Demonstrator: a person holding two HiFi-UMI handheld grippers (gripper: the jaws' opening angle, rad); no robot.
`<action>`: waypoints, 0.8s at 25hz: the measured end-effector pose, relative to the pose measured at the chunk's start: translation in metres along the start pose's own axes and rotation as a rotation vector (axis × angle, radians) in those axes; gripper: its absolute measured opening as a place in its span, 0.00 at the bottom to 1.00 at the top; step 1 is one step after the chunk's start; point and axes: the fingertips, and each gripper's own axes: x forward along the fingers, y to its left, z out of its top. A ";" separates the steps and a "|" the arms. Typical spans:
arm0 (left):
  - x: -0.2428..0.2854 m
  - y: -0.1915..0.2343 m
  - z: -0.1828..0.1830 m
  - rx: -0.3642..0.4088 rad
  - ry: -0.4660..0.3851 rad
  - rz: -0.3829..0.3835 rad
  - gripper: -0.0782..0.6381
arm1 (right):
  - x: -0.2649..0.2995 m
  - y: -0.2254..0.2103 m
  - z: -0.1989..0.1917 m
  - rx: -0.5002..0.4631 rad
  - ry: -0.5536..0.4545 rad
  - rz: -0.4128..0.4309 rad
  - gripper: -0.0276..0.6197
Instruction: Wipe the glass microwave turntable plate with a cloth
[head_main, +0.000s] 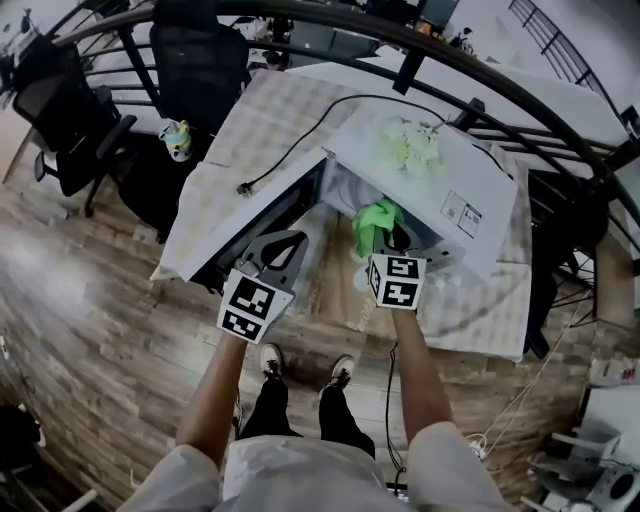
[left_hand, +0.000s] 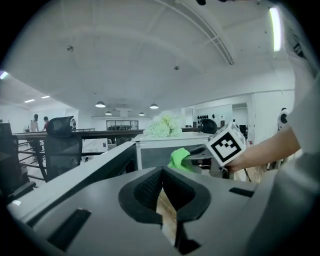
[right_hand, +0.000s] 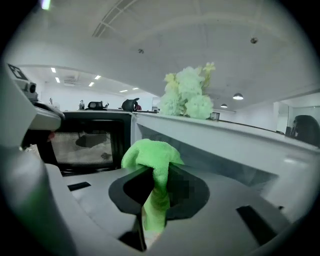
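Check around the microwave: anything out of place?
Nothing spilled or damaged. Its power plug lies loose on the tablecloth, connected to nothing, and pale flowers sit on top of the microwave, an odd spot.

The left gripper (left_hand: 162, 181) has its two jaws pressed together, with nothing between them. Past it stands a white microwave (left_hand: 165, 150) with its door (left_hand: 87, 172) swung open. White flowers (left_hand: 161, 126) sit on top. The right gripper (left_hand: 192, 159) holds a green cloth (left_hand: 178, 159) by the microwave. A black chair (left_hand: 62, 145) stands off to the left.
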 end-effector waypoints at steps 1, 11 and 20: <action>0.005 0.000 -0.005 -0.001 0.006 0.004 0.13 | 0.018 0.001 -0.003 -0.011 0.005 0.008 0.15; 0.033 0.007 -0.049 -0.101 0.028 0.082 0.13 | 0.136 0.002 -0.042 -0.207 0.111 -0.013 0.15; 0.039 -0.002 -0.058 -0.099 0.039 0.057 0.13 | 0.108 -0.027 -0.077 -0.363 0.190 -0.126 0.15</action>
